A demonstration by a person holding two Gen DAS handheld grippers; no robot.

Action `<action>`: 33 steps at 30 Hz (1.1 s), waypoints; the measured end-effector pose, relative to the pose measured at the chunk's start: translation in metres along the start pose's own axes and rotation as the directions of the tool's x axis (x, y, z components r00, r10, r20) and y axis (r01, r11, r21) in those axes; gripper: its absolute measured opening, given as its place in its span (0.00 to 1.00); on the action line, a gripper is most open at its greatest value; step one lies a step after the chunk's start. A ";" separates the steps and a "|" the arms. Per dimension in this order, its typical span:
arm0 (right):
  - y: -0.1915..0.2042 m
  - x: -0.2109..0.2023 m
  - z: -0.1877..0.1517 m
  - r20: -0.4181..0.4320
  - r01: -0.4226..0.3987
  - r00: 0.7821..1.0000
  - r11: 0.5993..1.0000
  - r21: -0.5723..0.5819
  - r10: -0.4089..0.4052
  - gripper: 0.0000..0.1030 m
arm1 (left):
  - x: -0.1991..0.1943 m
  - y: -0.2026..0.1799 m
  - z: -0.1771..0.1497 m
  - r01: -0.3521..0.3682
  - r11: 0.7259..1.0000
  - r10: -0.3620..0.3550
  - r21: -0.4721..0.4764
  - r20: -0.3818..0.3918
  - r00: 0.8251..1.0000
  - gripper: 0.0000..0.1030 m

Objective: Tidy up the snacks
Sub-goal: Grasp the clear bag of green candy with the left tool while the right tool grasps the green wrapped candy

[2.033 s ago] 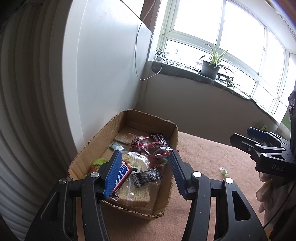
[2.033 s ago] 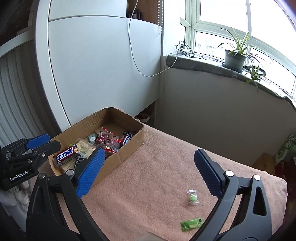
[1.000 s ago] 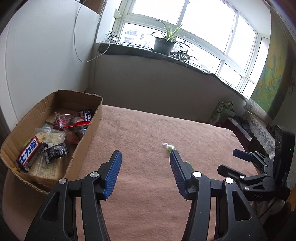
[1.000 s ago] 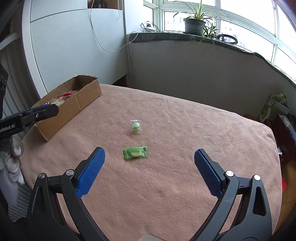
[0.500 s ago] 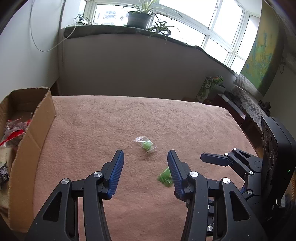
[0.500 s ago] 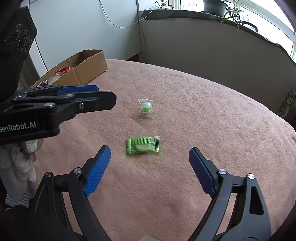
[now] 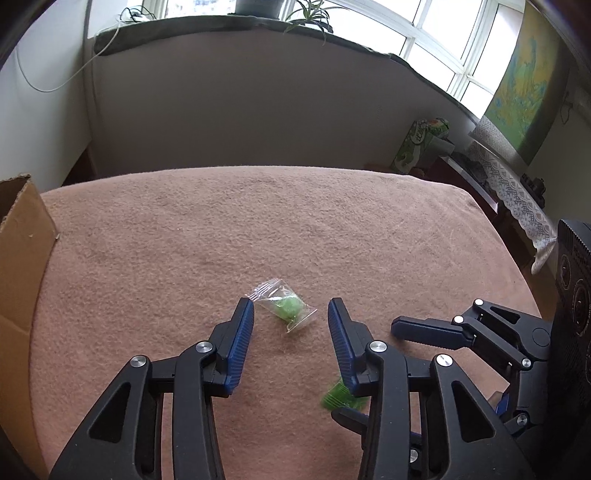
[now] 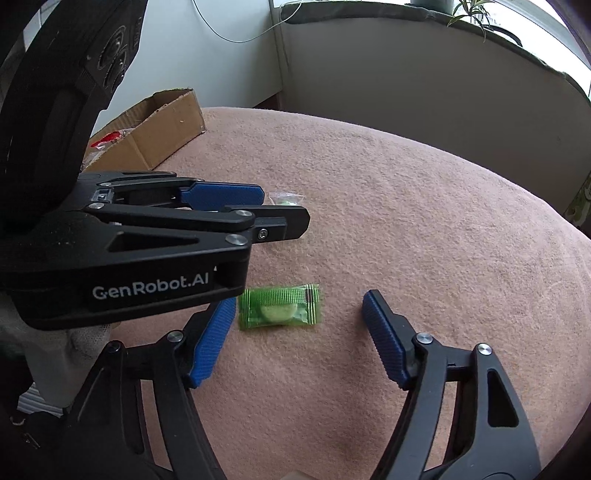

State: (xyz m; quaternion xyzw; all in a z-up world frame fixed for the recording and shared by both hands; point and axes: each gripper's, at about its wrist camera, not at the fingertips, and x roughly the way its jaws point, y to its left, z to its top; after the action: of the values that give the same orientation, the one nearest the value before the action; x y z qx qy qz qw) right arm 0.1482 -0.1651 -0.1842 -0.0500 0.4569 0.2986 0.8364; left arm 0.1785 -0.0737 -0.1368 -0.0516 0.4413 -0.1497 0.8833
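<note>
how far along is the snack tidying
Mostly done: the cardboard box already holds snacks. Nothing is in hand yet: the left tool brackets the clear-wrapped candy, the right tool brackets the green packet, jaws just been closing, neither pressing. Left: grip both and move them from the blanket into the box.

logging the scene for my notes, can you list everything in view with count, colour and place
clear-wrapped candy: 1, green in clear wrap, on the blanket between the left gripper's fingers
green packet: 1, green, on the blanket between the right gripper's fingers
cardboard box: 1, brown, far left, snacks inside
blanket: 1, pink, covering the table
potted plants: green, on the windowsill
green box: 1, beyond the table, right
left gripper: black, blue pads, open, jaws just closing
right gripper: black, blue pads, open, jaws just closing
</note>
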 end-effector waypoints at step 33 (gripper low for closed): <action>0.004 0.004 0.009 0.031 0.009 0.999 1.000 0.009 -0.009 0.30 | -0.014 0.017 -0.003 -0.026 1.000 0.027 -0.011 0.037 0.999 0.14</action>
State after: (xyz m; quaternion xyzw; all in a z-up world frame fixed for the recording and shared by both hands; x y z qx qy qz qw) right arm 0.1540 -0.1573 -0.1816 -0.0436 0.4451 0.2935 0.8449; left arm 0.1714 -0.0531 -0.1318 -0.0531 0.4264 -0.1348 0.8929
